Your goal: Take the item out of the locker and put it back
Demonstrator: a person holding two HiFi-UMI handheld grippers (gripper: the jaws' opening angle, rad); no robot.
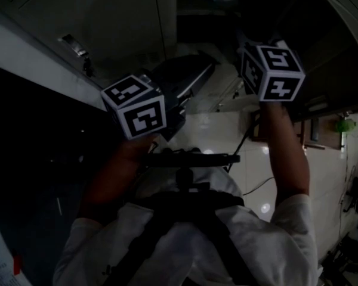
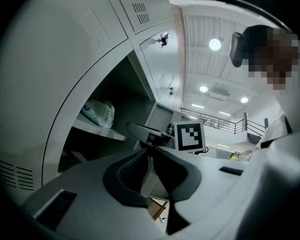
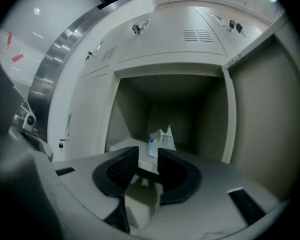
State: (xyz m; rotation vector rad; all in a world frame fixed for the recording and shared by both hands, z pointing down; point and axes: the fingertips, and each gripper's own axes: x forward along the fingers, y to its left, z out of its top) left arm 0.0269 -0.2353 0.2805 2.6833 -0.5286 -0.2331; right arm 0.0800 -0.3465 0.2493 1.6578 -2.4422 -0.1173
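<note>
Up at the open locker (image 3: 210,114), both tools are lifted in front of the compartment. The right tool (image 3: 148,156) looks straight into the opening. Its jaws are spread and empty, and the gap between them frames the item further in. That item is a white plastic bag (image 3: 160,139) with a bit of blue on it. It stands on the shelf (image 3: 127,145) deep inside the compartment, beyond the tips, and neither pad is pressing on it.

Over on the other side, the left tool (image 2: 150,154) is angled across the locker front. Its jaws are pressed together at the tips with nothing between them. From there the bag (image 2: 99,113) shows off to the left, lying on the shelf edge (image 2: 97,130) well apart from this tool. The right tool's marker cube (image 2: 189,136) sits just past the left tool's tips.

Keys (image 3: 136,29) hang in the locks of the closed doors above the compartment. From the head view it's dim: two marker cubes, left (image 1: 135,106) and right (image 1: 271,71), are held up on white-sleeved arms, and the bag can't be made out.
</note>
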